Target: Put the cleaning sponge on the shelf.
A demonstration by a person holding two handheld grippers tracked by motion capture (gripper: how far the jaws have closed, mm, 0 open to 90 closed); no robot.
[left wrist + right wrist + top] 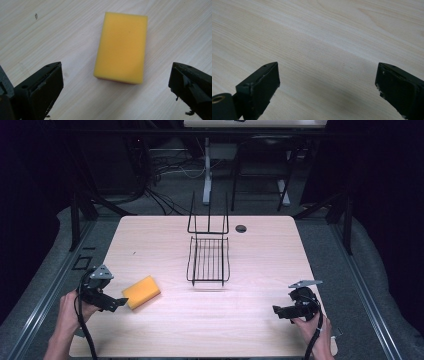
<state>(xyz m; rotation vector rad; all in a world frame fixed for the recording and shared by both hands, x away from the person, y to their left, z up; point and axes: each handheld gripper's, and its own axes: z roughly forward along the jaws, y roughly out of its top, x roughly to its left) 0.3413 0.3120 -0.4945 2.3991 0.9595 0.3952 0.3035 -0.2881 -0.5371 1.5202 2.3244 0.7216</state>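
Nothing lies in the black wire rack (208,260) mid-table; the yellow sponge (141,292) rests apart, just before the left gripper (118,303), jaws spread. Right gripper (278,310) jaws spread too.

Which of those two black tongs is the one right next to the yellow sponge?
The left tongs, open and almost at the yellow sponge. The right tongs hover over bare table.

No legible text, label, brand or number anywhere — nothing on sponge, rack or table.
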